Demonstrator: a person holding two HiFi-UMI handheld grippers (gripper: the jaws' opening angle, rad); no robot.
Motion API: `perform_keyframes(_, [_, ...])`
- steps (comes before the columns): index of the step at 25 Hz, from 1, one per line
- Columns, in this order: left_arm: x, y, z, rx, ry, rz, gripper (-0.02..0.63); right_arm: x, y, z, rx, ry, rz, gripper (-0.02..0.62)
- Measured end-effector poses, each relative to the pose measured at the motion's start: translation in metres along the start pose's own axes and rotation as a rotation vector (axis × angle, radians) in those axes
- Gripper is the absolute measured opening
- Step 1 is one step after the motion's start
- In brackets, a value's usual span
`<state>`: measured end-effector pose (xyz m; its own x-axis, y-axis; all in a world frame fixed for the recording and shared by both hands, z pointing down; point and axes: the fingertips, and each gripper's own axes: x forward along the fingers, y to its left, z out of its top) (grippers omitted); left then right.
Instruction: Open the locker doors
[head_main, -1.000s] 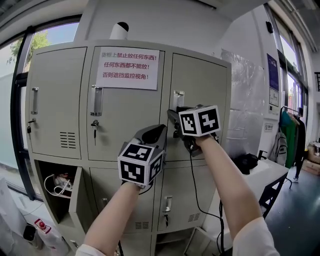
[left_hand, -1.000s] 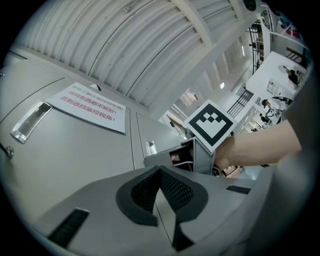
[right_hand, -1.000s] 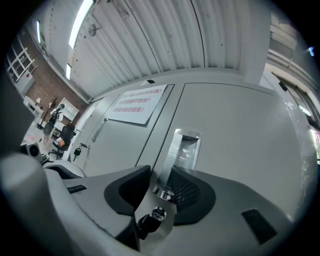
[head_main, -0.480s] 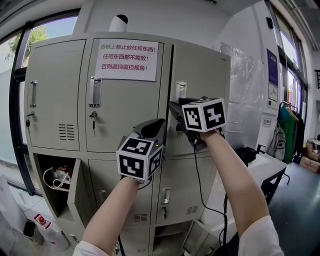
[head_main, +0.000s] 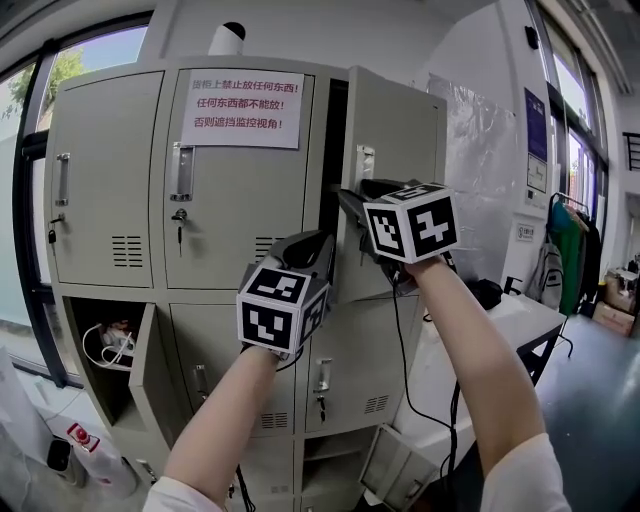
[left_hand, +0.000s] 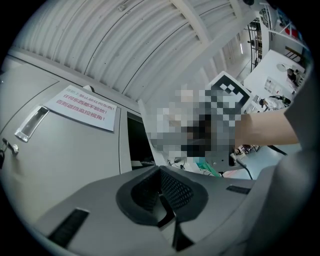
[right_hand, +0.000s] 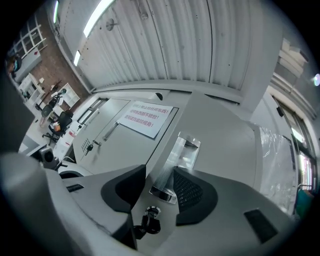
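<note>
The grey locker bank fills the head view. Its top right door (head_main: 400, 130) stands ajar, with a dark gap along its left edge. My right gripper (head_main: 350, 205) is at that door's metal handle (head_main: 364, 165). In the right gripper view the handle (right_hand: 175, 162) stands between the jaws of my right gripper (right_hand: 160, 187), which have just been opening. The left pad is clear of it, so the jaws are open. A key (right_hand: 148, 224) hangs in the lock below. My left gripper (head_main: 305, 255) hovers lower, in front of the middle column. In its own view my left gripper (left_hand: 162, 200) is shut on nothing.
A paper notice (head_main: 240, 108) hangs on the closed top middle door (head_main: 235, 220), which has its own handle (head_main: 182, 172). The top left door (head_main: 90, 180) is closed. A lower left locker (head_main: 110, 345) stands open with cables inside. A white table (head_main: 520, 320) stands right.
The top right door has swung outward from nearly closed to ajar. My right gripper came back with it and its jaws widened. My left gripper sank slightly.
</note>
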<state>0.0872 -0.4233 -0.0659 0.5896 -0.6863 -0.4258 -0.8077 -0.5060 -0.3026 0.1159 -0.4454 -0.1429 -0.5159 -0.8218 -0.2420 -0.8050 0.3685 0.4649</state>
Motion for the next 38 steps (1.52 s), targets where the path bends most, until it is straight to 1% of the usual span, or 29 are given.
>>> perform_keyframes(3, [-0.001, -0.007, 0.000, -0.005, -0.001, -0.009, 0.006, -0.014, -0.002, 0.004, -0.051, -0.027, -0.013, 0.175])
perform_keyframes(9, [0.001, -0.022, 0.001, -0.032, -0.008, -0.030, 0.005, -0.044, -0.010, 0.008, -0.002, -0.048, -0.005, 0.184])
perform_keyframes(16, [0.006, -0.042, 0.005, -0.075, -0.029, -0.056, 0.005, -0.083, -0.022, 0.013, -0.056, -0.049, -0.022, 0.187])
perform_keyframes(20, [0.008, -0.052, -0.004, -0.113, -0.025, -0.071, 0.005, -0.108, -0.034, 0.014, -0.054, -0.061, -0.043, 0.187])
perform_keyframes(23, [0.011, -0.061, -0.010, -0.144, -0.020, -0.088, 0.005, -0.127, -0.044, 0.013, -0.063, -0.047, -0.060, 0.187])
perform_keyframes(26, [0.013, -0.070, -0.013, -0.155, -0.014, -0.100, 0.005, -0.145, -0.056, 0.011, -0.061, -0.033, -0.076, 0.187])
perform_keyframes(29, [0.015, -0.080, -0.013, -0.160, -0.013, -0.114, 0.005, -0.164, -0.070, 0.009, -0.057, -0.031, -0.114, 0.187])
perform_keyframes(33, [0.019, -0.098, -0.006, -0.174, -0.021, -0.141, 0.005, -0.188, -0.091, 0.005, -0.071, -0.026, -0.194, 0.185])
perform_keyframes(36, [0.025, -0.119, 0.001, -0.178, -0.026, -0.174, 0.006, -0.202, -0.105, 0.002, -0.111, -0.002, -0.258, 0.179])
perform_keyframes(38, [0.030, -0.133, 0.005, -0.182, -0.030, -0.196, 0.005, -0.210, -0.112, -0.001, -0.161, 0.023, -0.301, 0.173])
